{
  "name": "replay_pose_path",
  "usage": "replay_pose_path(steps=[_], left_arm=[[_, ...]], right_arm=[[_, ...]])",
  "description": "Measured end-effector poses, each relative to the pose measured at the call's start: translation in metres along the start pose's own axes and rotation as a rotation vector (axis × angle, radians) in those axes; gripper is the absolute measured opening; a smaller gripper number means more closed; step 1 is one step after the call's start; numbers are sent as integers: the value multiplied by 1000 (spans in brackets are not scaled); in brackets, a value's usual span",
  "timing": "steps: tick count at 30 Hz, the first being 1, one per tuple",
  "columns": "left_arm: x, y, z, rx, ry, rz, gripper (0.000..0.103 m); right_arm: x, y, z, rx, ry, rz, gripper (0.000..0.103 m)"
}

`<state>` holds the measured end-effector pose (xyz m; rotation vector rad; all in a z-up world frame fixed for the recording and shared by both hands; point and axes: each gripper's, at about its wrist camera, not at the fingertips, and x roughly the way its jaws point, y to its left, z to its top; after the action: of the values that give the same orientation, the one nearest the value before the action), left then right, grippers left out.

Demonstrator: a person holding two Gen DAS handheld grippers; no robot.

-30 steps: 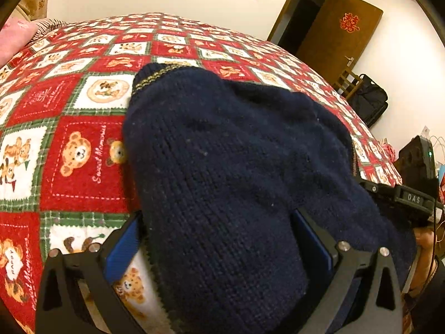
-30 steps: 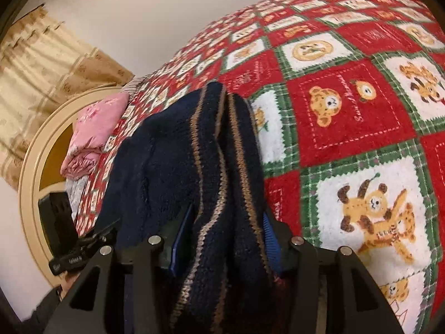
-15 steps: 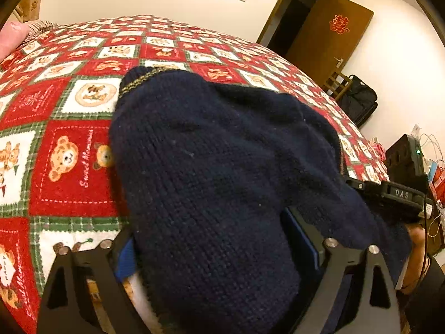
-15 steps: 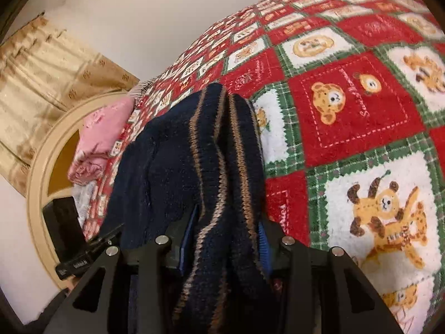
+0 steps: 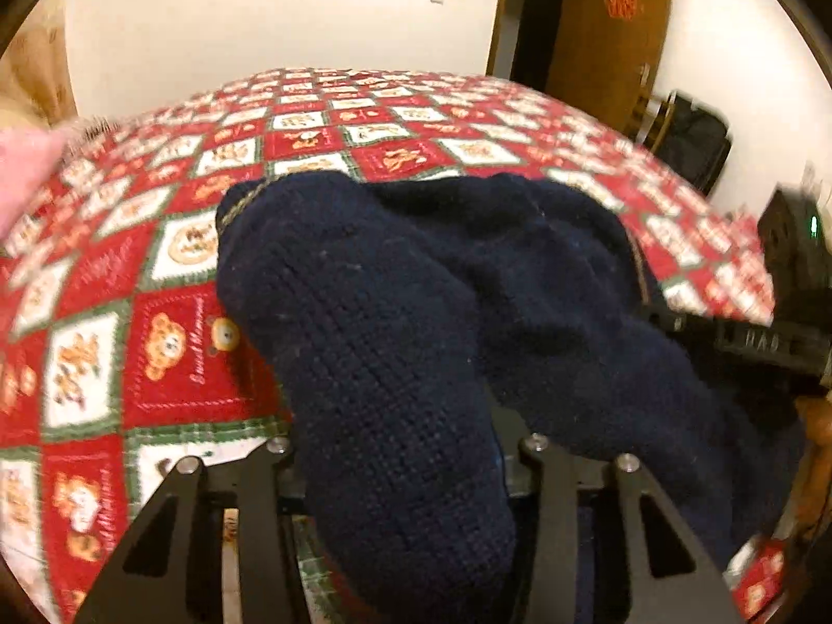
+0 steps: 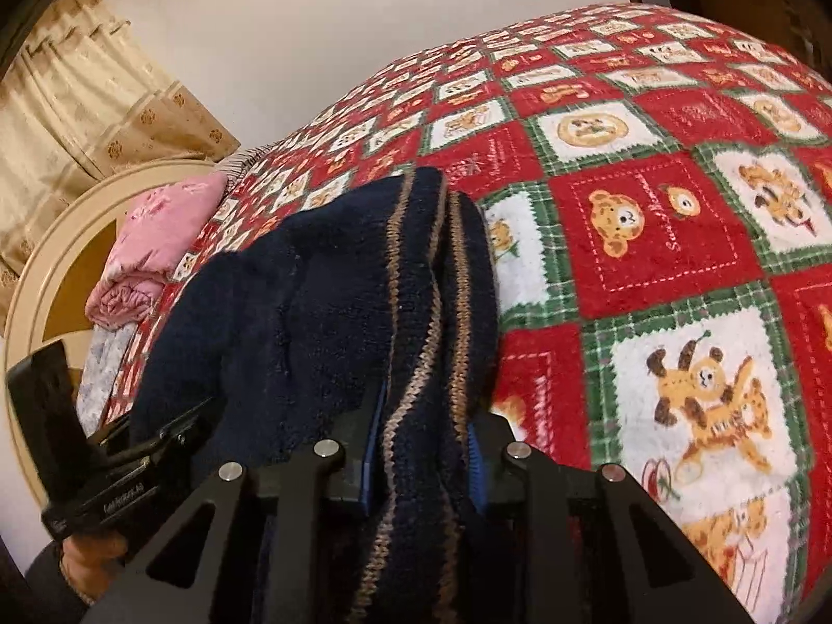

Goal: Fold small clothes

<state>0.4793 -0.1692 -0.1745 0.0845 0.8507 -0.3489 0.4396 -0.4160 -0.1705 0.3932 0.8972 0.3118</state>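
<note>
A small navy knit sweater [image 5: 395, 322] with tan stripes on its hem [image 6: 416, 281] is held up over the bed by both grippers. My left gripper [image 5: 400, 447] is shut on one bunched edge of the sweater; the knit drapes over and hides its fingertips. My right gripper [image 6: 424, 447] is shut on the striped hem, which is pinched between its blue pads [image 6: 375, 447]. The other gripper shows at the right edge of the left wrist view [image 5: 749, 343] and at the lower left of the right wrist view [image 6: 119, 489].
A red, white and green bear-print quilt [image 6: 676, 239] covers the bed. Folded pink cloth [image 6: 156, 239] lies by the cream headboard [image 6: 57, 239]. A brown door [image 5: 608, 36] and a black bag [image 5: 691, 140] stand beyond the bed's far right.
Both grippers have lifted and pulled back with the sweater still in them. The left gripper's jaws have closed tighter on the knit. More of the quilt shows beyond the sweater.
</note>
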Motion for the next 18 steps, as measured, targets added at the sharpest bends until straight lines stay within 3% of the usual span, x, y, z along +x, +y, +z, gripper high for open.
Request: replay_pose_path(steps=[3, 13, 18], left_arm=[[-4, -6, 1, 21, 2, 34, 43], [-42, -3, -5, 3, -15, 11, 41], [-73, -7, -9, 14, -48, -7, 41]], right_arm=[[-11, 10, -5, -19, -17, -11, 25], [-38, 33, -13, 13, -59, 61, 23], [-46, 59, -27, -8, -40, 96, 22]])
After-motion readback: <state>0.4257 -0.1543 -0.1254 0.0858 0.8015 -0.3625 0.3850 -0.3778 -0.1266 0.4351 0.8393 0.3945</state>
